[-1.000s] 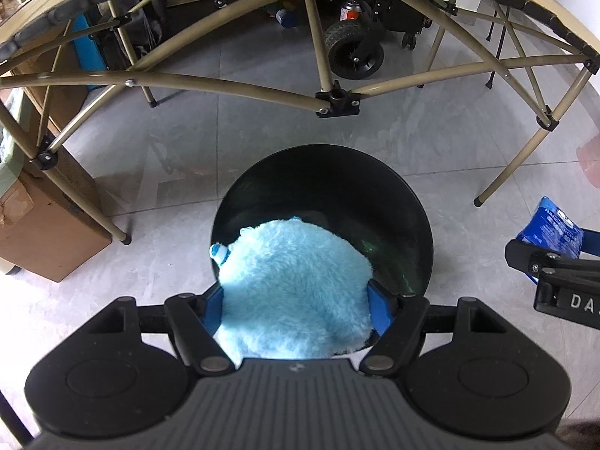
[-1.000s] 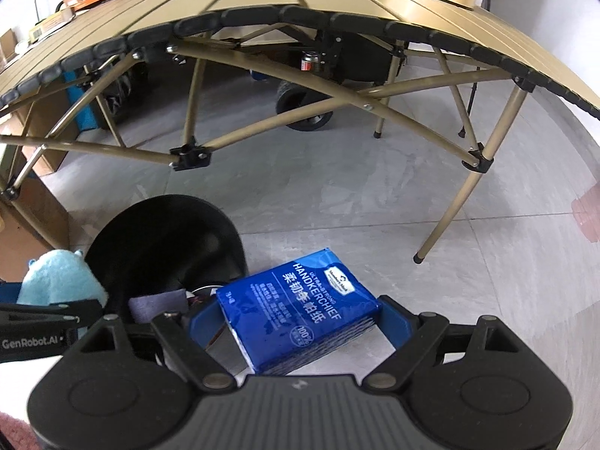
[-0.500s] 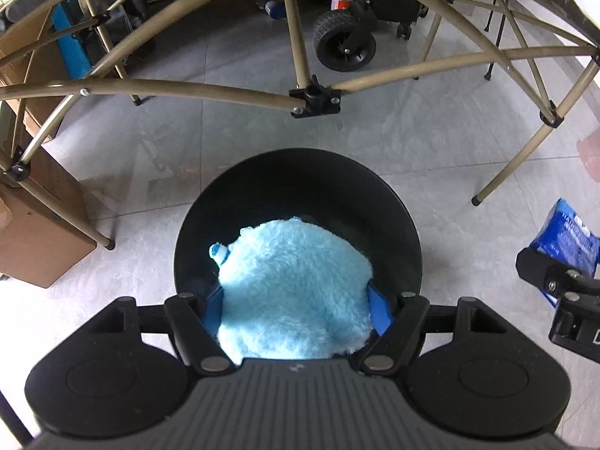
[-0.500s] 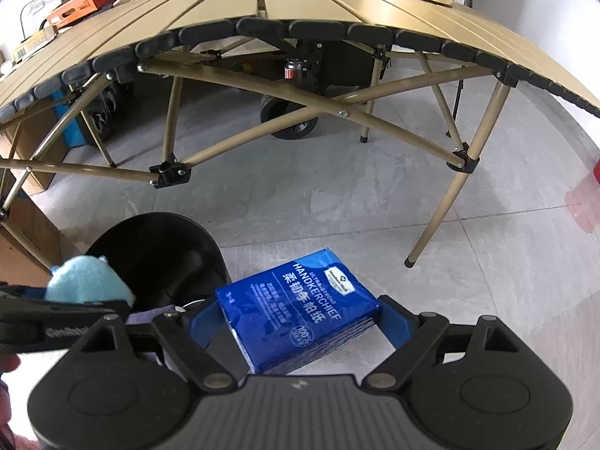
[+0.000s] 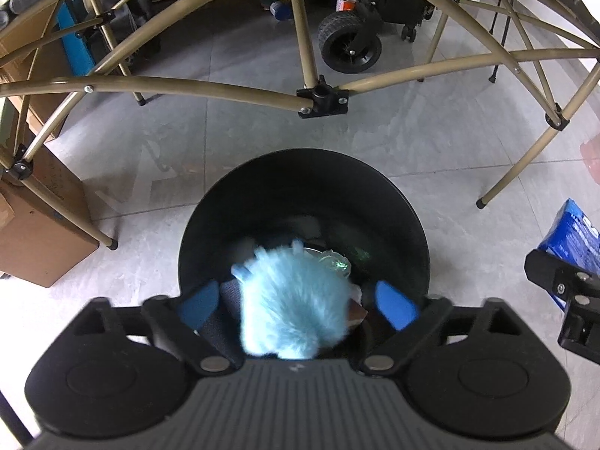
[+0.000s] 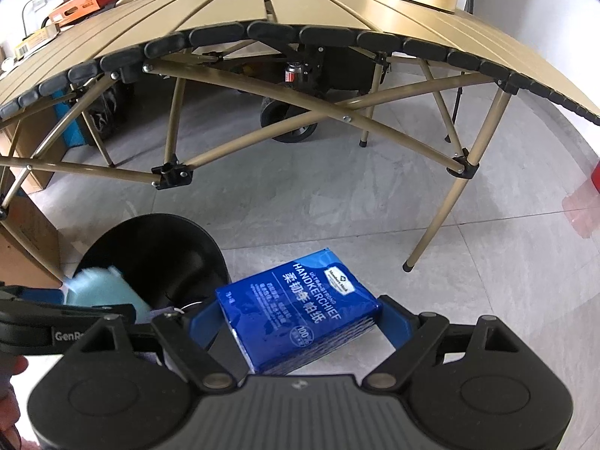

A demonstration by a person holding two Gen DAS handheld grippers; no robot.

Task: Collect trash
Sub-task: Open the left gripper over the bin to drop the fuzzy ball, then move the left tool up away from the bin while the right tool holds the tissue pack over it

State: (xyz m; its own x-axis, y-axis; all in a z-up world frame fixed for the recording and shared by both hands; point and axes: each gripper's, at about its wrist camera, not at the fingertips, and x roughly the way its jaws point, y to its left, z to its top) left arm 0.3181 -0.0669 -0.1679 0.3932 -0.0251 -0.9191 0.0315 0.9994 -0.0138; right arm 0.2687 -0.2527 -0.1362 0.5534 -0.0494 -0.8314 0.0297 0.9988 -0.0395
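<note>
Left wrist view: left gripper (image 5: 296, 303) over black trash bin (image 5: 393, 202), jaws opening, blue pads clear of fluffy light-blue plush (image 5: 292, 307), blurred between them above the bin's contents. Right wrist view: right gripper (image 6: 300, 322) pinching blue handkerchief tissue pack (image 6: 300, 315), just right of the bin, above grey tile floor (image 6: 318, 195).

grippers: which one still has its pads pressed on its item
The right gripper: it clamps the blue handkerchief pack. The left gripper is opening, its pads clear of the fluffy blue toy.
</note>
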